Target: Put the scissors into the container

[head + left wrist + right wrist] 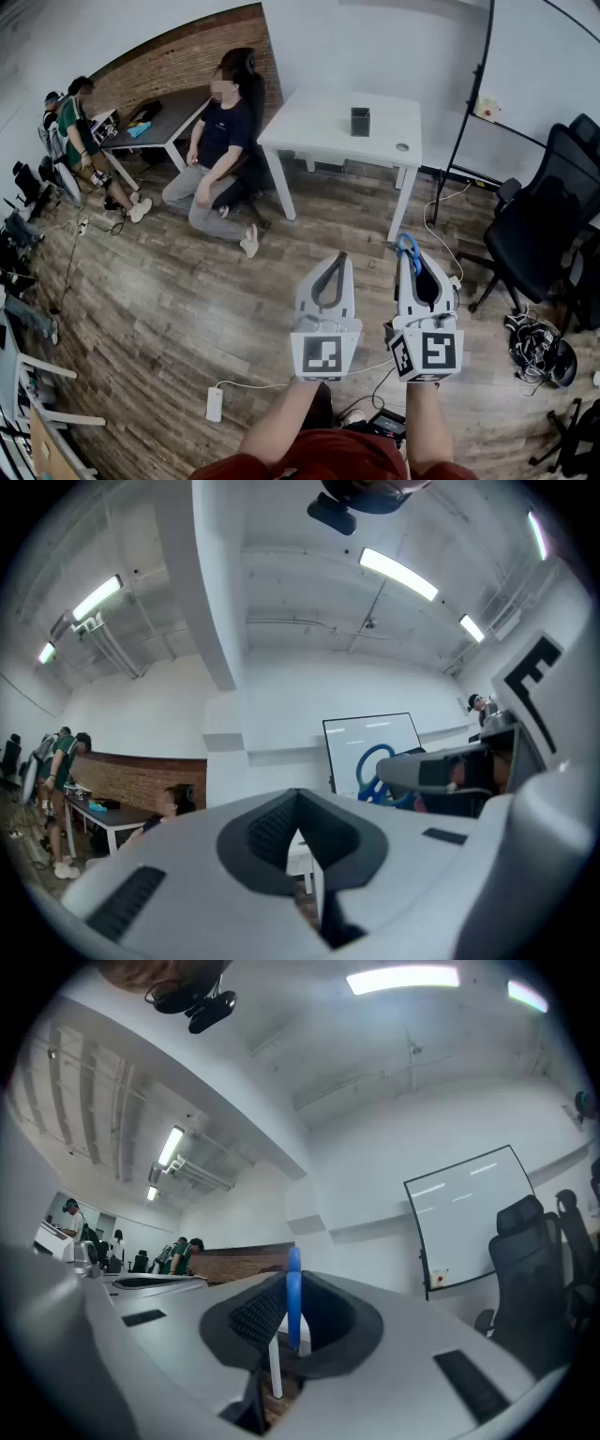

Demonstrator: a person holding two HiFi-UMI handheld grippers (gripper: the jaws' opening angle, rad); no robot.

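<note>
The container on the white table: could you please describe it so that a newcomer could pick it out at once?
Find the white table against the white wall, beside the brick wall. Two things sit on it: the container is the small dark upright box near the middle, while its neighbour, a flat pale round thing, lies towards the right front corner.

Bare left forearm (279,427) and bare right forearm (428,424) held forward side by side, white plastic left gripper (335,261) closed with nothing between its dark pads, white plastic right gripper (413,259) clamped on blue-handled scissors (409,247), both pointing ahead
</note>
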